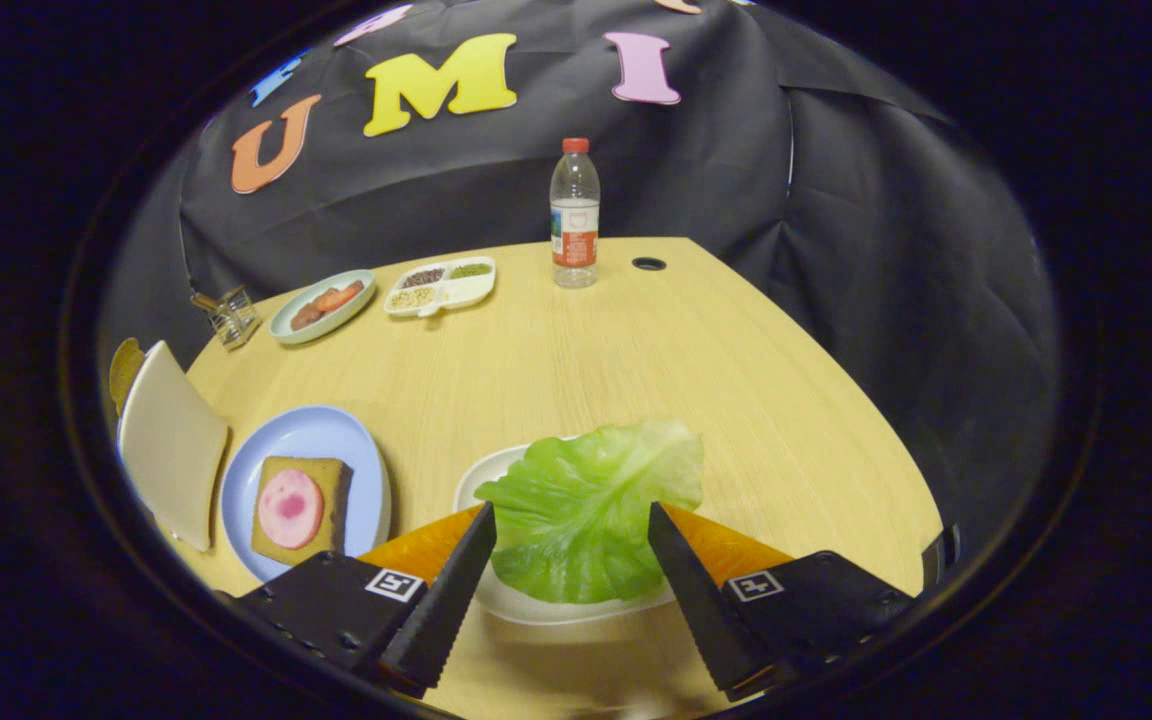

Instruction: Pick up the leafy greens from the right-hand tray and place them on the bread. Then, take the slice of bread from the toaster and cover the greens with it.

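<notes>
A green lettuce leaf (586, 510) lies on a white tray (476, 478) just ahead of the fingers, its near part between them. My gripper (568, 528) is open, one black ridged finger (451, 585) on each side of the leaf, neither pressing on it. To the left, a blue plate (311, 435) holds a brown bread slice (304, 512) topped with a pink round of meat (290, 508). Further left stands a white toaster (171, 445) with a brown bread slice (123, 370) sticking out of it.
At the back of the wooden table (636, 360) stand a water bottle (574, 215), a divided white dish of grains (441, 284), a pale green plate of food (324, 303) and a small clear glass object (229, 315). A cable hole (648, 264) sits behind the bottle.
</notes>
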Tool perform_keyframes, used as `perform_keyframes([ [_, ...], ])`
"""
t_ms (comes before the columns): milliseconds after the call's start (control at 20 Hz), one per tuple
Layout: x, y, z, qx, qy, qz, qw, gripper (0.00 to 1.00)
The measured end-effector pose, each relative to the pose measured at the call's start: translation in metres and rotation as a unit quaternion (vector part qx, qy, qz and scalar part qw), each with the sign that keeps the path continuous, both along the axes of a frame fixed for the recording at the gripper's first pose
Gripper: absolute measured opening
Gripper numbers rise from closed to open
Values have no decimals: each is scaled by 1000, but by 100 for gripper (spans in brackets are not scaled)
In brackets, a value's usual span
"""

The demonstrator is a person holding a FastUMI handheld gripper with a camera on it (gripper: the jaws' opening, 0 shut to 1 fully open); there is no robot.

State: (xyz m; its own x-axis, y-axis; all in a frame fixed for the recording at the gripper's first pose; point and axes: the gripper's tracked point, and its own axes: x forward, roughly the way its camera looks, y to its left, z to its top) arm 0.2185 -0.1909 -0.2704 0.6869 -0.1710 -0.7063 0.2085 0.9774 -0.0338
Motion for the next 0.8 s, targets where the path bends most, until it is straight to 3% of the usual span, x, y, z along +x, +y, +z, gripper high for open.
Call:
perform_keyframes([
  [350, 9, -2, -29, 12, 57, -10, 998, 94],
  [600, 9, 1, -29, 13, 55, -12, 998, 66],
  [800, 9, 8, -29, 19, 39, -11, 999, 67],
])
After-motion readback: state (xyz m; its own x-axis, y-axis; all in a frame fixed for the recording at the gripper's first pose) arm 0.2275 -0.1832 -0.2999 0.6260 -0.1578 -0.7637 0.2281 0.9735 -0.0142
